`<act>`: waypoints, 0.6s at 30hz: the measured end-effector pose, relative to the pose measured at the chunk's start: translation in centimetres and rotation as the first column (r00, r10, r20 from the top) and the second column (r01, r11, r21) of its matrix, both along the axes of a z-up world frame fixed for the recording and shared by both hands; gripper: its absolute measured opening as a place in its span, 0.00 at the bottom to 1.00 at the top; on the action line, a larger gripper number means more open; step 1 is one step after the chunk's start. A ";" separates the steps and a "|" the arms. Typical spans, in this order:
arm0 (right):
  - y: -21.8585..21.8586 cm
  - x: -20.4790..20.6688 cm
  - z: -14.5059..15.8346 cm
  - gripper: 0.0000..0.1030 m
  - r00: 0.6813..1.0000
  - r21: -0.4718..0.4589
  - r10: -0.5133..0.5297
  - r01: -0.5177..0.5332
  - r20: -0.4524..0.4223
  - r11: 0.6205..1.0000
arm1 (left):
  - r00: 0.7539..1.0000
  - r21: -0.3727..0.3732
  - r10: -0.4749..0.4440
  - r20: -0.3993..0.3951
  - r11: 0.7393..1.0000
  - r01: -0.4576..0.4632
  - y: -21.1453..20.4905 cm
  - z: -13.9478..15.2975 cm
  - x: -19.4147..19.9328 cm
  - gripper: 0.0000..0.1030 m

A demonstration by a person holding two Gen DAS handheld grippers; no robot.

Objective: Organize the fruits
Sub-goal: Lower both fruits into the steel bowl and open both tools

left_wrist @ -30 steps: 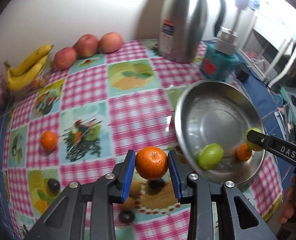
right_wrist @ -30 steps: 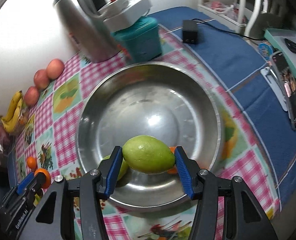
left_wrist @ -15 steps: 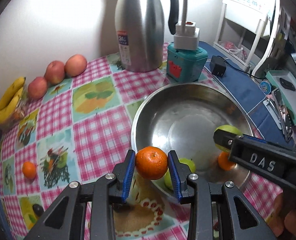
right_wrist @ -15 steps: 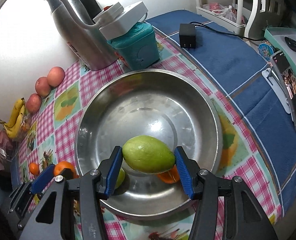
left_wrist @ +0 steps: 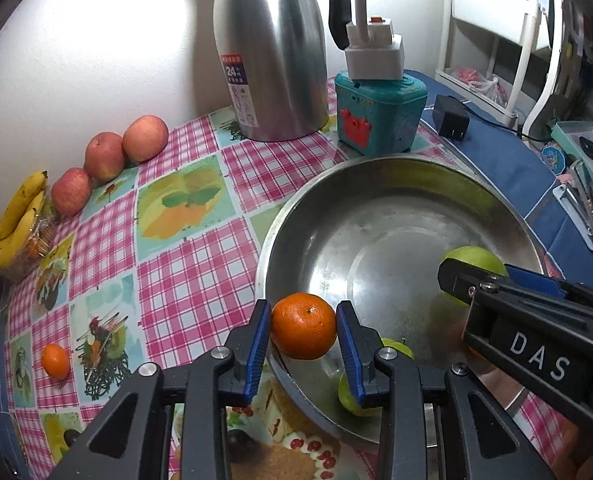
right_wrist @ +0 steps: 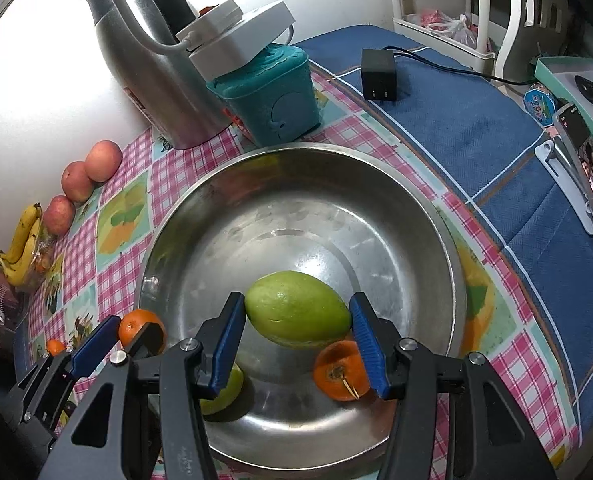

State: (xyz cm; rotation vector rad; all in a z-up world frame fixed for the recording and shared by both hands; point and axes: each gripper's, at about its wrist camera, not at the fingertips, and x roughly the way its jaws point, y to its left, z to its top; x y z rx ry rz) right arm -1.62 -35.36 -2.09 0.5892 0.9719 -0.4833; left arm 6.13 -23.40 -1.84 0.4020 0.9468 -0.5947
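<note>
Checked oilcloth desk [left_wrist: 192, 280] carrying a round steel bowl [right_wrist: 448, 264]. Left gripper [left_wrist: 303, 330] clamps a dimpled tangerine [left_wrist: 303, 326] over the bowl's rim; right gripper [right_wrist: 298, 322] clamps a smooth oval guava [right_wrist: 296, 312] above its floor, where two fruits lie.

The left gripper [left_wrist: 303, 328] holds a tangerine [left_wrist: 303, 326] above the near left rim of the steel bowl [left_wrist: 376, 208]. To its right, the right gripper [right_wrist: 298, 314] holds a guava [right_wrist: 296, 310] over the bowl, with an orange fruit [right_wrist: 336, 376] and a smaller green fruit [right_wrist: 226, 390] below it.

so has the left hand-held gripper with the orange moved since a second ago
Yes. In the right wrist view the left hand-held gripper has carried the orange rightward, from out over the tablecloth up to the steel bowl's near-left rim.
</note>
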 end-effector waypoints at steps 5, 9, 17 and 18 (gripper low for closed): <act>-0.2 0.2 -0.2 0.54 1.000 0.007 -0.004 0.004 -0.007 1.000 | 1.000 0.016 -0.005 -0.002 1.000 0.005 -0.2 -0.5 -0.1 0.35; -0.1 0.2 -0.4 0.54 1.000 0.007 0.000 0.000 -0.018 1.000 | 1.000 0.025 -0.012 -0.004 1.000 0.012 -0.2 -0.6 -0.3 0.35; -0.3 0.1 -0.4 0.54 1.000 0.018 -0.008 0.008 -0.023 1.000 | 1.000 0.039 -0.019 0.001 0.999 0.019 -0.3 -0.6 -0.4 0.36; -0.2 0.1 -0.4 0.54 1.000 0.018 -0.007 0.007 -0.024 1.000 | 1.000 0.041 -0.021 0.002 0.999 0.021 -0.3 -0.6 -0.4 0.36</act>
